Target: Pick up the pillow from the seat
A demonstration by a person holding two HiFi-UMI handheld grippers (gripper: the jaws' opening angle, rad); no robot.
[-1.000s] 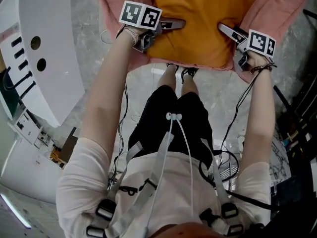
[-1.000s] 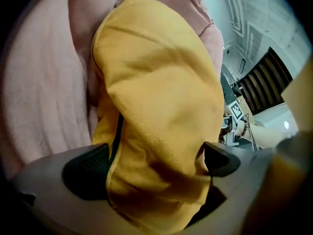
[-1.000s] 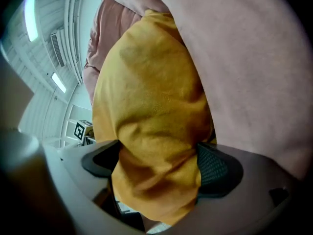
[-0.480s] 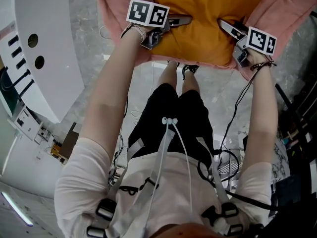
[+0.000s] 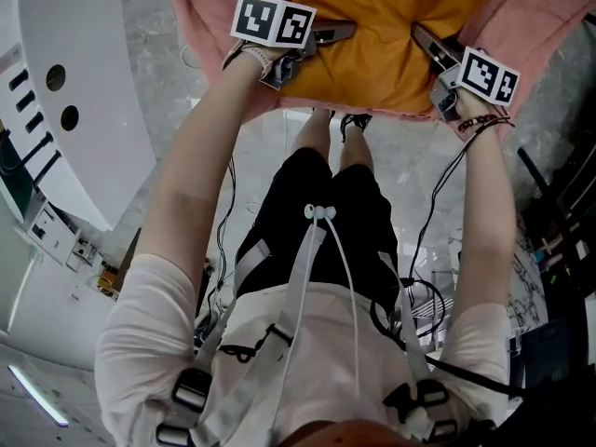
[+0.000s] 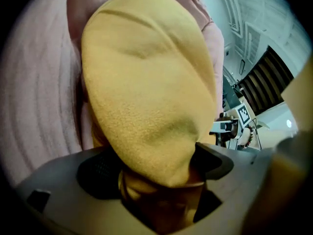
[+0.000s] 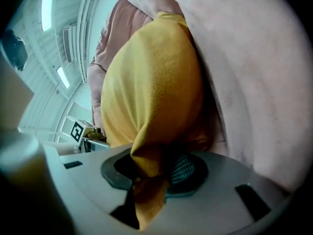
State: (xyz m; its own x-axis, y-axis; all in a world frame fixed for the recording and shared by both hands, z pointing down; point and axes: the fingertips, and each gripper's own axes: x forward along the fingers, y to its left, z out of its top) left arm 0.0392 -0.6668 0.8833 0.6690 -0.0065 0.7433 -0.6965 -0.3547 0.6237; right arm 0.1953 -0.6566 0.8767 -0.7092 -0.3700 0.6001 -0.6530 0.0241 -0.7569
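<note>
A mustard-yellow pillow (image 5: 382, 35) lies on the pink padded seat (image 5: 214, 17) at the top of the head view. My left gripper (image 5: 340, 33) is at its near left corner and my right gripper (image 5: 424, 37) at its near right corner. In the left gripper view the thick pillow (image 6: 146, 92) corner fills the left gripper (image 6: 154, 168) from pad to pad. In the right gripper view a fold of the pillow (image 7: 151, 82) is pinched in the right gripper (image 7: 151, 173). Both pairs of jaws have just been closing on the fabric.
The pink seat cushion (image 7: 254, 72) rises beside and behind the pillow. A white curved unit with round holes (image 5: 84, 91) stands at the left. Cables (image 5: 419, 296) lie on the marble floor, and dark racking (image 5: 559, 222) stands at the right. The person's feet (image 5: 340, 128) are under the seat's front edge.
Both grippers have edged a little further onto the pillow's near corners, and their jaws have narrowed on the fabric. The pillow still lies on the seat.
</note>
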